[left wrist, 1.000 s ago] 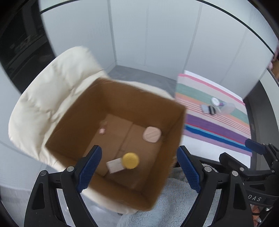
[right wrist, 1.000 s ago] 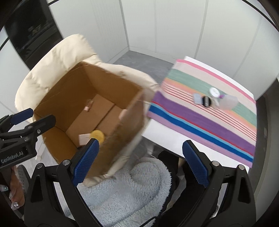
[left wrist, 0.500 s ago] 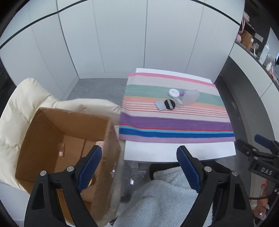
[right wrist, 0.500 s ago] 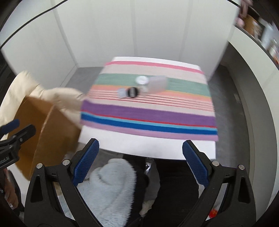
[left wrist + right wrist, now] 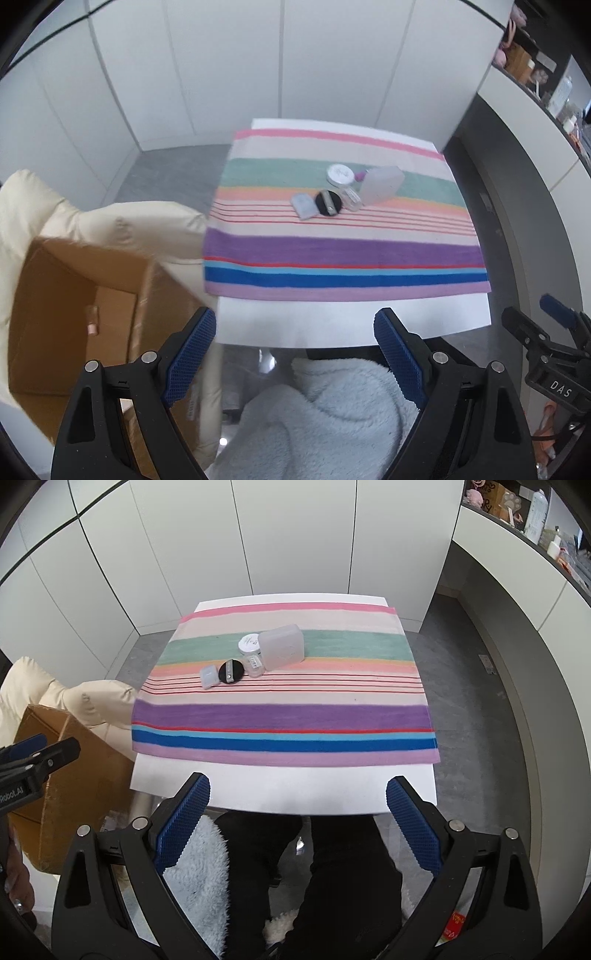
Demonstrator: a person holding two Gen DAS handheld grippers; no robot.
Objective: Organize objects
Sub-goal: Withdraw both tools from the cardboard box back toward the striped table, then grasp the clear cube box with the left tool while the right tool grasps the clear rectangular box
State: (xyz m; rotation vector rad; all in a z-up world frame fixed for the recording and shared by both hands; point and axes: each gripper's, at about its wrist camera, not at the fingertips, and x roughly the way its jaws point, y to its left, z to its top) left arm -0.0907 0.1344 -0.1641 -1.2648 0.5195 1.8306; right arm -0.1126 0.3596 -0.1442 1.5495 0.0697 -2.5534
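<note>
While the small cluster — black round compact (image 5: 231, 671), pale blue case (image 5: 208, 677), frosted box (image 5: 281, 647) — sits mid-cloth on the striped towel (image 5: 280, 720), it lies at 11 o'clock from the right gripper (image 5: 297, 821), the nearer one; the left gripper (image 5: 295, 356) hangs back — both wide open, empty.

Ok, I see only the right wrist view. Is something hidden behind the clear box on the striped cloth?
Observer: Yes. The left view shows a small purple thing between the white jar and the clear box.
Operator: And inside the cardboard box?
Observer: A small pink item sits low in the cardboard box; most of the floor is hidden.
Operator: Are the left tongs open?
Observer: Yes, the left tongs are wide open and hold nothing.
</note>
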